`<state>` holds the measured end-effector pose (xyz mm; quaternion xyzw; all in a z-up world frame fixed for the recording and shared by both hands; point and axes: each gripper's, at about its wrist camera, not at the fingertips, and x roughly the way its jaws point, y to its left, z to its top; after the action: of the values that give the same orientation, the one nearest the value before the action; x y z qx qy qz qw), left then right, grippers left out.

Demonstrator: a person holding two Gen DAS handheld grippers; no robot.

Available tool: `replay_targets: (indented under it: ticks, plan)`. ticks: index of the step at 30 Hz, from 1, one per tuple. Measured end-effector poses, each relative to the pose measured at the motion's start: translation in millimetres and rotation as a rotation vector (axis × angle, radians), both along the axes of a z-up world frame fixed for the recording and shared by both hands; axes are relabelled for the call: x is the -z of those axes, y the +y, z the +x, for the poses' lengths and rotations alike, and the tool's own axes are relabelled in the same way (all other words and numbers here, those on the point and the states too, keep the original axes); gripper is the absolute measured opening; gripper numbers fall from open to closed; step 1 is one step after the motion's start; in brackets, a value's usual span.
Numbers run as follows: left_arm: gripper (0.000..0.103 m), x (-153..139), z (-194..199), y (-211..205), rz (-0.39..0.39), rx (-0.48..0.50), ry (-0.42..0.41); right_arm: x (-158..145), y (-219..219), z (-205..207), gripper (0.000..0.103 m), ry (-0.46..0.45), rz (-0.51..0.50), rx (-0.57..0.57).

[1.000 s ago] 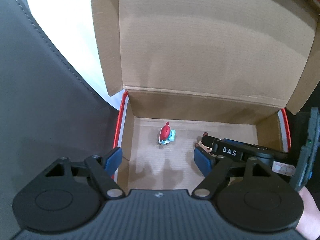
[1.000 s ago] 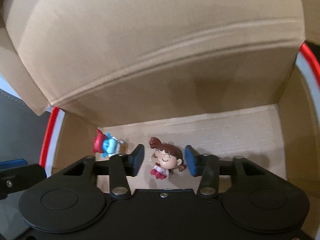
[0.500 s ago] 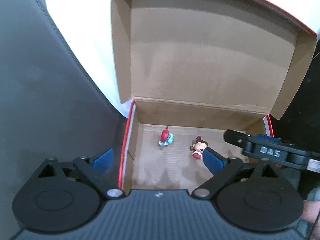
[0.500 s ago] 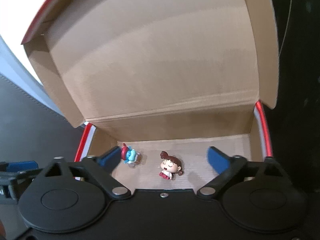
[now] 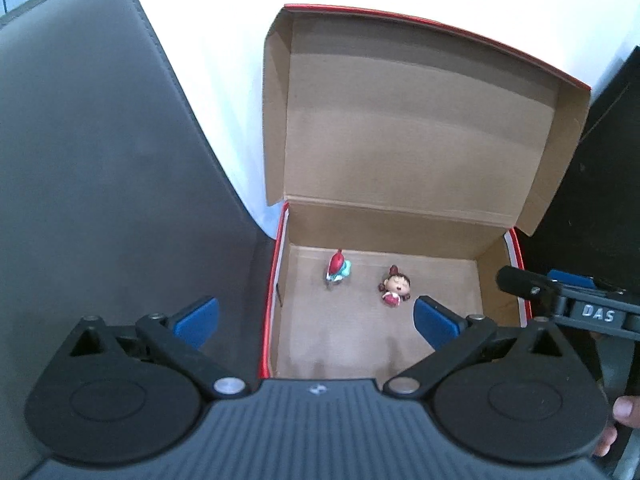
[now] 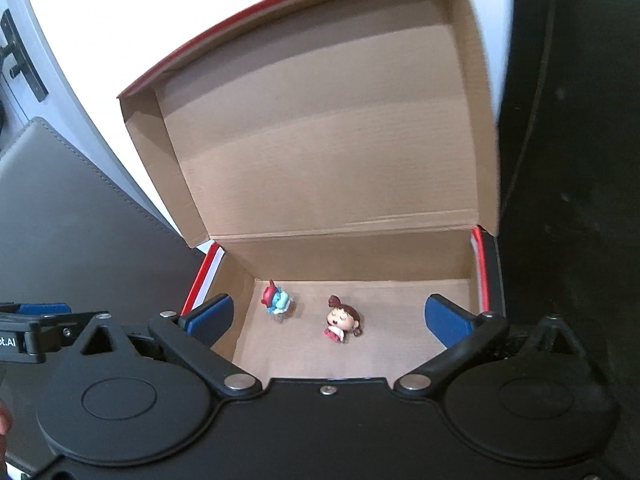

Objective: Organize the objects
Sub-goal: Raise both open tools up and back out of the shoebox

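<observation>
An open cardboard box [image 5: 490, 280] with red edges holds two small figurines on its floor. A blue figurine with a red cap [image 5: 338, 270] [image 6: 276, 300] lies at the back left. A brown-haired doll in a red dress [image 5: 395, 286] [image 6: 342, 320] lies on its back to the right of it. My left gripper [image 5: 316, 320] hangs above the box's near left side, jaws opening, nothing between them. My right gripper [image 6: 328, 316] is open wide above the box, well clear of the doll below. The lid [image 5: 412, 128] stands upright behind.
A dark grey leather mat [image 5: 100, 160] covers the surface left of the box. White tabletop [image 5: 224, 60] shows behind it. A black object [image 6: 580, 120] stands close against the box's right side. A person's fingers [image 5: 624, 408] hold the right gripper.
Both grippers rose and drew back out of the box. The right jaws opened from around the doll, leaving it on the floor. The left jaws spread wider.
</observation>
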<state>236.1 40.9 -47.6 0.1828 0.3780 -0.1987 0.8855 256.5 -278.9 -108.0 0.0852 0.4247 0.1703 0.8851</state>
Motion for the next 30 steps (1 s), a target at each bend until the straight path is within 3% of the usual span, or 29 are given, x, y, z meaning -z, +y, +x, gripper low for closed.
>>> replay_targets:
  ticks: [9, 26, 30]
  plan:
    - [0.103, -14.8, -32.5, 18.9, 0.02, 0.037, -0.047, -25.0, -0.7, -42.6, 0.103, -0.045, -0.003, -0.009]
    - [0.103, -34.5, -97.7, 23.5, -0.04, 0.112, -0.076, -74.5, -1.8, -98.0, 0.103, -0.079, -0.063, -0.063]
    - [0.103, -35.4, -109.2, 26.3, -0.071, 0.143, -0.041, -80.3, -0.9, -112.1, 0.103, -0.068, -0.08, -0.068]
